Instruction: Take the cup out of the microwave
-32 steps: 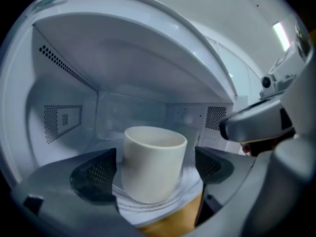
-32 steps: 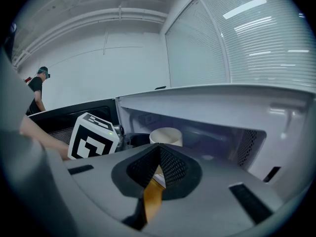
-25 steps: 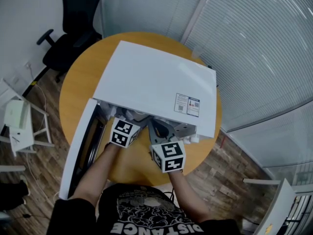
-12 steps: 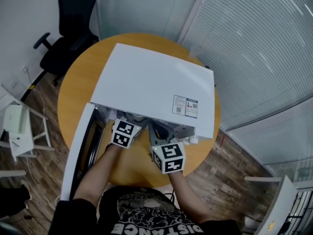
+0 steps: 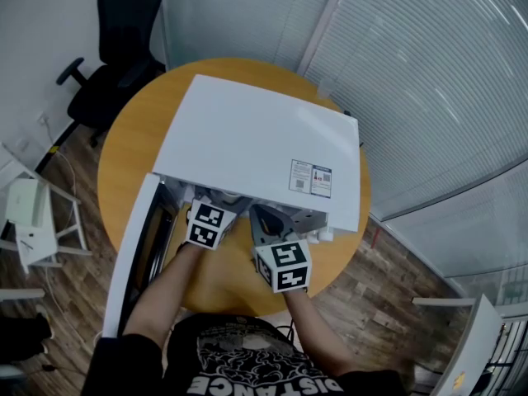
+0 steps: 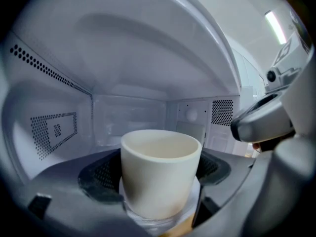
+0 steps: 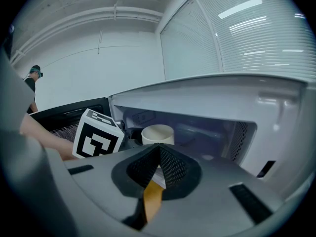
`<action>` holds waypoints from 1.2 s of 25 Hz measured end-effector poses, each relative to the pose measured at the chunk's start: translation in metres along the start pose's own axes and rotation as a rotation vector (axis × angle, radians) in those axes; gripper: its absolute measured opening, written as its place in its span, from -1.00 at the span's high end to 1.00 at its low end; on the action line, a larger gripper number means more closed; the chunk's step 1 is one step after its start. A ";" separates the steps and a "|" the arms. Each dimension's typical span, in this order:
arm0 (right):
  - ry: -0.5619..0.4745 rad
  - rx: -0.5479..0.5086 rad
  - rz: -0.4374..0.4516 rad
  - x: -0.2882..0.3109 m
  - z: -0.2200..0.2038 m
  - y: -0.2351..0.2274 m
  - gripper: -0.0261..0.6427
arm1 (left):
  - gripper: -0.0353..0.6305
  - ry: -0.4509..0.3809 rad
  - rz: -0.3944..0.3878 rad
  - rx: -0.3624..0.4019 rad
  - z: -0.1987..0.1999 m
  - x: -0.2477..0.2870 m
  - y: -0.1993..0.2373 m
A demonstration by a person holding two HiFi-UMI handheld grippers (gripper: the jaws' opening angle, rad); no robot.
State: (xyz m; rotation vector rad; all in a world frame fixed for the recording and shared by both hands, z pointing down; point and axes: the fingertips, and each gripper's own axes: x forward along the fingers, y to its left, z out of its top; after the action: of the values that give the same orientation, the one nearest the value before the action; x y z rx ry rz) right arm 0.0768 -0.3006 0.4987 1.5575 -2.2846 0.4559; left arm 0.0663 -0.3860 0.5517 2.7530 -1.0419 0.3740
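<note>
A cream cup [image 6: 160, 169] stands upright on the glass turntable [image 6: 148, 216] inside the white microwave [image 5: 256, 143]. My left gripper [image 6: 157, 176] reaches into the cavity, its black pads [image 6: 101, 179] close beside the cup's two sides. Its jaws have just been closing with the cup between them, and I see no firm press. From above only its marker cube [image 5: 208, 223] shows. My right gripper [image 7: 159, 154] is shut and empty, hanging just outside the microwave's opening [image 5: 260, 219]. From there the cup [image 7: 158, 134] shows deep inside.
The microwave door [image 5: 136, 254] stands swung open on the left, beside my left forearm. The microwave fills most of a round wooden table [image 5: 136, 139]. An office chair [image 5: 124, 31] stands beyond it and white stands [image 5: 33, 213] at the left. A person [image 7: 33, 80] stands far off.
The head camera shifted a little. Both grippers, the cup and the microwave stay where they were.
</note>
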 end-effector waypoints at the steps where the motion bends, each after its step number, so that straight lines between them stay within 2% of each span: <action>1: -0.001 -0.001 0.000 0.000 0.000 0.000 0.88 | -0.43 -0.002 0.003 -0.002 0.000 -0.001 0.000; 14: -0.019 -0.014 0.017 -0.009 0.004 0.006 0.88 | -0.43 -0.011 0.044 -0.014 0.002 -0.018 0.002; 30: -0.058 -0.031 0.056 -0.039 0.003 0.020 0.88 | -0.43 -0.023 0.103 -0.058 0.002 -0.059 -0.019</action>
State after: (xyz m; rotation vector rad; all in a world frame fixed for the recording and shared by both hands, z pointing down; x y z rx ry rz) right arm 0.0715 -0.2624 0.4771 1.5147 -2.3726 0.3926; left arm 0.0372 -0.3354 0.5315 2.6657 -1.1847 0.3218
